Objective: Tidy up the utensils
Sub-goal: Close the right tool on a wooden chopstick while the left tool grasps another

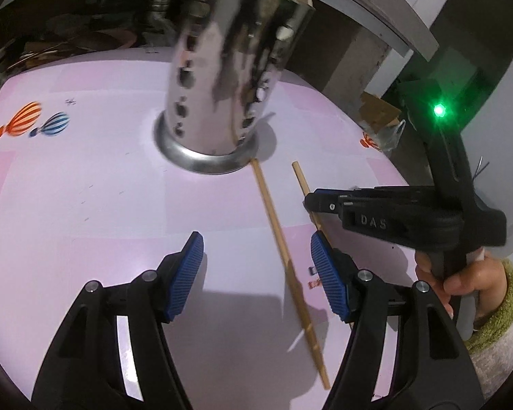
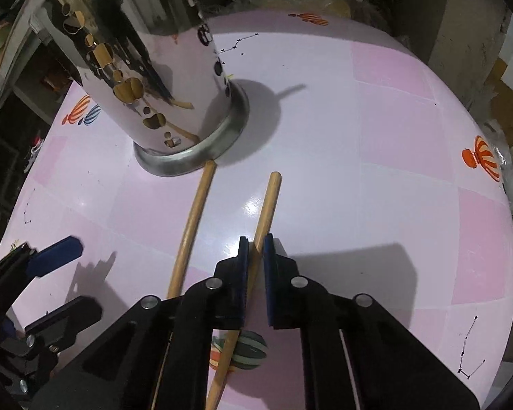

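A perforated steel utensil holder [image 1: 229, 78] [image 2: 143, 78] stands on the pink table and holds a couple of wooden sticks. Two wooden chopsticks lie in front of it. My right gripper [image 2: 255, 249] is shut on the right chopstick [image 2: 268, 205], low at the table. In the left wrist view that gripper [image 1: 316, 205] covers part of this chopstick [image 1: 301, 179]. The other chopstick [image 1: 284, 256] [image 2: 191, 229] lies loose, one end touching the holder's base. My left gripper [image 1: 256, 256] is open and empty, with the loose chopstick between its fingers, nearer the right one.
The round pink table [image 1: 85, 188] [image 2: 376, 171] bears hot-air-balloon prints [image 1: 27, 119] [image 2: 484, 157]. Dark clutter lies beyond its far edge. A grey shelf and cardboard [image 1: 379, 109] stand at the right behind the table.
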Motion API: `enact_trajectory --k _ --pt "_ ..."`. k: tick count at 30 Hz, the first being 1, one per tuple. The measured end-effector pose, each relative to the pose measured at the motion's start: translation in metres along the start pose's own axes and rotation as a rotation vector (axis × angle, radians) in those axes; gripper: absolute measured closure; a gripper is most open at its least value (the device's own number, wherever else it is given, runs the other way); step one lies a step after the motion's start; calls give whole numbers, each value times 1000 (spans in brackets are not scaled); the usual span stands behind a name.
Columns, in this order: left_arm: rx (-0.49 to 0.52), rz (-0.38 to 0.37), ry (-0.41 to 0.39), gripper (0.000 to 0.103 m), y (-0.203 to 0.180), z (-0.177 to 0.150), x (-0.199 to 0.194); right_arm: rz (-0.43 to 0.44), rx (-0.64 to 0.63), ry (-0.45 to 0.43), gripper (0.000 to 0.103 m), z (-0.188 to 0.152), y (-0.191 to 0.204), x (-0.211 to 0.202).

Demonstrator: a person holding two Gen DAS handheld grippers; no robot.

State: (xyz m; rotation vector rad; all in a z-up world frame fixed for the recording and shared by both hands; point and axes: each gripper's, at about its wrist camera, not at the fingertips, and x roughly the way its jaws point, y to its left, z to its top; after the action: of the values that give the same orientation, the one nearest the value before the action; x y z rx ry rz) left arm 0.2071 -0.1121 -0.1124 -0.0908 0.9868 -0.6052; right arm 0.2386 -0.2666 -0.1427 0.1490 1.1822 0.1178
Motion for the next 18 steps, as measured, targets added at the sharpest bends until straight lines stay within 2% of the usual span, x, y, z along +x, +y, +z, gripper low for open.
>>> enact_trajectory --k 3,5,10,18 --pt "31 -2 10 43 -10 8 11 13 -5 3 94 -2 -9 -2" --pt "45 -13 23 47 -16 14 21 29 6 3 94 -4 -17 -4" --pt "73 -9 83 50 -28 24 46 59 27 -3 94 -7 -27 -7" --pt "129 127 132 74 -39 24 74 82 26 -16 94 -10 -31 -7"
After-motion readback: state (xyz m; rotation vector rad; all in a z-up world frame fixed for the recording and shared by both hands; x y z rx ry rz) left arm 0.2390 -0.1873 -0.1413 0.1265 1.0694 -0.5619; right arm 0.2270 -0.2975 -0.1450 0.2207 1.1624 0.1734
